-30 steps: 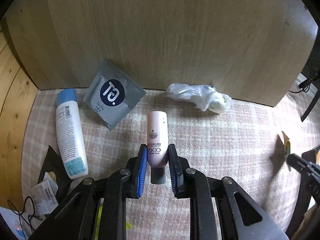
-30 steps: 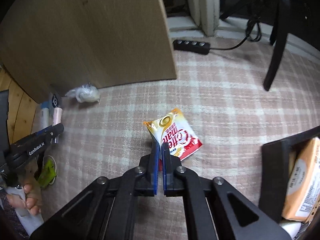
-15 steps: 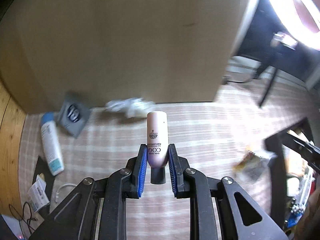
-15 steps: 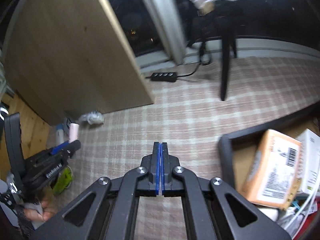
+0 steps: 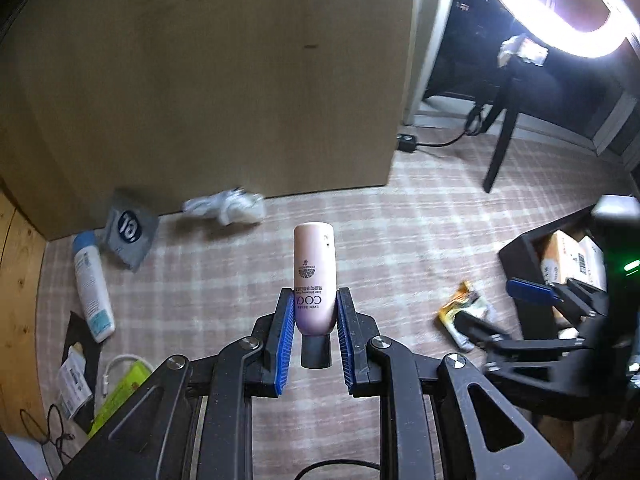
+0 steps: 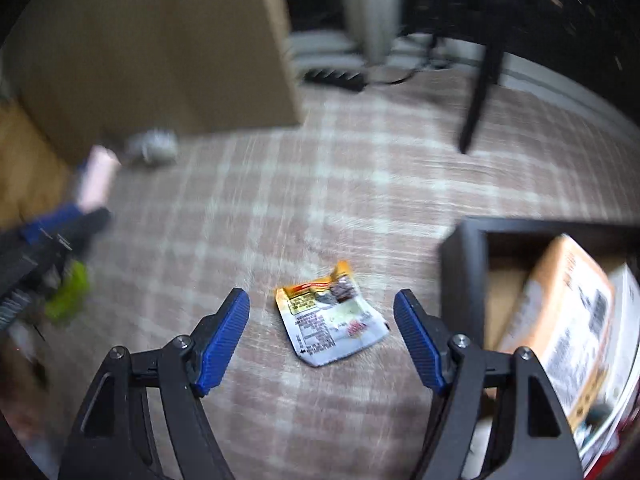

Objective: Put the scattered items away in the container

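My left gripper (image 5: 314,310) is shut on a pale pink bottle (image 5: 314,270) with a dark cap, held above the checked carpet. My right gripper (image 6: 322,312) is open and empty, its jaws wide apart just above a yellow and white sachet (image 6: 330,314) lying flat on the carpet. The sachet also shows in the left wrist view (image 5: 464,314), partly behind the right gripper. The black container (image 6: 466,256) stands right of the sachet and holds an orange box (image 6: 560,304). It also shows in the left wrist view (image 5: 524,252).
A white and blue bottle (image 5: 92,286), a grey pouch (image 5: 130,232) and a crumpled white bag (image 5: 228,210) lie by a wooden panel (image 5: 200,80). A green packet (image 5: 120,390) and papers lie at the left. A black stand leg (image 6: 480,88) and power strip (image 6: 336,76) are behind.
The right gripper has opened and the sachet it held now lies on the carpet beside the container. The left gripper has risen with the pink bottle and swung right.
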Demonstrator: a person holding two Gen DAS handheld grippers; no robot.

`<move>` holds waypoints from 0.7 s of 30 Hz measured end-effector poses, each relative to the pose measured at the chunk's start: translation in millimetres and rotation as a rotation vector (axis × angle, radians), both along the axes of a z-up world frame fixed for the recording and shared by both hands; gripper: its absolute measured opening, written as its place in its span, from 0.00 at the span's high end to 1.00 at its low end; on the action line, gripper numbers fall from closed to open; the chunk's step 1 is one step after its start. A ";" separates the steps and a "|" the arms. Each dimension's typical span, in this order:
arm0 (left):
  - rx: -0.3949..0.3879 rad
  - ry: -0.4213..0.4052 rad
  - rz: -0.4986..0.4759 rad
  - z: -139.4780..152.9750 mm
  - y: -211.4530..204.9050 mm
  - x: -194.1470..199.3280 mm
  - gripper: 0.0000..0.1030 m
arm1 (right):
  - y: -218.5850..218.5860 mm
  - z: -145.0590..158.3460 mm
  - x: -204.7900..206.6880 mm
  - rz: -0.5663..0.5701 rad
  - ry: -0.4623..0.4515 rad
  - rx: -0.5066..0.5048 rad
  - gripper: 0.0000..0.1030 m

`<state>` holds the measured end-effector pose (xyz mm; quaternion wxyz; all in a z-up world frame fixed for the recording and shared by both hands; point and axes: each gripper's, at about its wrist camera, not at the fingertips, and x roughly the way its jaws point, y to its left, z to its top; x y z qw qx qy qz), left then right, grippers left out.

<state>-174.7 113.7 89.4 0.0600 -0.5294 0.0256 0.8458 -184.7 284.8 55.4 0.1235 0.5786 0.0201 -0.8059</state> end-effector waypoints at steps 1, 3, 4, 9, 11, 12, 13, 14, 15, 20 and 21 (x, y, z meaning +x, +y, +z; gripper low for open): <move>0.001 -0.002 0.010 1.4 -5.8 1.1 0.81 | -6.1 -6.1 -2.0 0.026 -0.010 0.038 0.28; -0.003 -0.003 0.024 1.5 -14.6 1.9 0.81 | -13.0 -18.9 -7.0 0.056 -0.028 0.110 0.28; -0.005 -0.004 0.031 1.2 -18.9 2.3 0.81 | -12.6 -22.9 -8.9 0.058 -0.039 0.116 0.28; 0.000 -0.013 0.055 1.3 -28.7 8.4 0.81 | -8.3 -27.1 -3.6 0.079 -0.049 0.127 0.55; 0.002 -0.016 0.058 3.4 -27.2 13.8 0.81 | -3.5 -24.2 0.1 0.070 -0.055 0.105 0.65; 0.005 -0.017 0.058 4.8 -26.2 16.5 0.81 | 2.6 -23.9 1.4 0.047 -0.067 0.083 0.68; 0.008 -0.017 0.058 7.0 -24.5 19.4 0.81 | 6.5 -23.2 2.4 0.031 -0.069 0.069 0.69; 0.008 -0.015 0.057 9.6 -22.3 22.4 0.81 | 11.3 -22.4 4.2 0.012 -0.074 0.050 0.70; 0.006 -0.013 0.056 12.3 -19.6 25.5 0.81 | 15.6 -21.2 7.3 -0.001 -0.079 0.029 0.71; -0.009 0.005 0.037 28.6 2.5 43.0 0.81 | 29.8 -4.5 27.3 -0.041 -0.053 -0.011 0.95; -0.015 0.013 0.033 31.8 8.8 46.5 0.81 | 34.5 2.3 32.2 -0.043 -0.049 -0.033 0.95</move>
